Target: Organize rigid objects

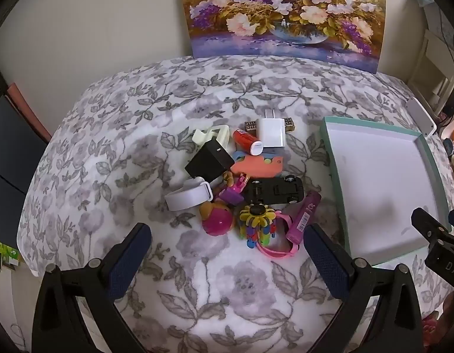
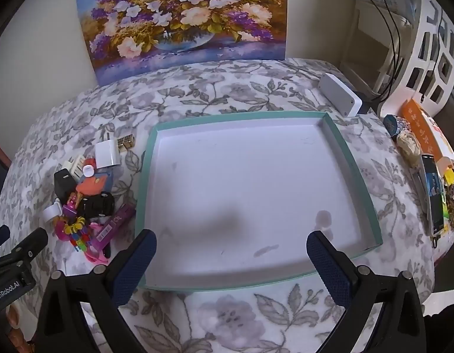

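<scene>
Both tongs, left gripper (image 1: 227,253) and right gripper (image 2: 231,260), gape wide holding nothing; the tray (image 2: 147,176) has no toys, and the whole pile (image 1: 244,188) waits.

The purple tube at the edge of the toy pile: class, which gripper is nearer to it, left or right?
Left. The left gripper hangs open just short of the purple tube, its right finger close beside it. The right gripper hangs open over the teal tray, with the tube off to its left.
</scene>
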A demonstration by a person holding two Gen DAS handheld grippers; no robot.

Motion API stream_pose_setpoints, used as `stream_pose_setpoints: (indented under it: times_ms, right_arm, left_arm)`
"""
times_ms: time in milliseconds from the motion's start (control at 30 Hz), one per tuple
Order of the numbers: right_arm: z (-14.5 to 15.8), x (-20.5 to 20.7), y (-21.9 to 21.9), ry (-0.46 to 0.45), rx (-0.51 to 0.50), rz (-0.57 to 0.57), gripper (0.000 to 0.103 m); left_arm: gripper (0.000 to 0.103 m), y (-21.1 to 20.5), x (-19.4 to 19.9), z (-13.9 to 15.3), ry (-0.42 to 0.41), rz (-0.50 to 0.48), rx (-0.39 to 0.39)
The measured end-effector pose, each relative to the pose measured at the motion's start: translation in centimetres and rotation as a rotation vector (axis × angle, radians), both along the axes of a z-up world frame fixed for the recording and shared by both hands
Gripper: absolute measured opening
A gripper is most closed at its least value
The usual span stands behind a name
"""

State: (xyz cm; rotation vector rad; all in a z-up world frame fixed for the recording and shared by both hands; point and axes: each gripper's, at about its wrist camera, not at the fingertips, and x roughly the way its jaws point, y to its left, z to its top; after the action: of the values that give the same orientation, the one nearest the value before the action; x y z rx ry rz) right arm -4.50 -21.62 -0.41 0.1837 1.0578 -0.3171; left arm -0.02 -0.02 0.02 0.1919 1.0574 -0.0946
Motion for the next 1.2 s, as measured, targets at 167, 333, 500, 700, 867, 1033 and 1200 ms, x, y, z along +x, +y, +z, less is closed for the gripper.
stream_pose_setpoints:
  times_ms: [167, 333, 500, 700, 867, 1033, 1200]
  right_arm:
    - [0.0, 0.1, 0.2, 0.0, 0.001, -0.002, 0.103]
    - [-0.2, 0.2, 0.2, 0.002, 0.003, 0.001, 0.103]
    - [-0.3, 0.4, 0.1, 0.002, 0.004, 0.002, 0.103]
    - [-0.2, 0.1, 0.3, -0.001, 0.005, 0.002, 0.103]
    - [-0.3, 0.2, 0.5, 0.0, 0.008, 0.001, 0.103]
    - [-0.1, 0.1, 0.4, 0.002, 0.008, 0.002, 0.103]
    - [-0.3, 0.3, 0.7, 0.007, 0.005, 0.01, 0.103]
  left_arm:
    - [0.103, 0.2, 0.1, -0.1, 0.005, 0.012, -0.008]
    - [0.103, -0.3, 0.0, 0.3, 0.002, 0.007, -0.003]
    - [0.103, -0.3, -0.1, 0.0, 0.006, 0.005, -0.002]
    - [0.103, 0.0, 0.0, -0.3, 0.01, 0.006, -0.009]
    - [0.103, 0.1, 0.2, -0.6, 0.022, 0.007, -0.005]
    - [0.103, 0.1, 0.2, -0.6, 0.027, 0.008, -0.002]
    - [0.103, 0.3, 0.2, -0.6, 0.03, 0.014, -0.005]
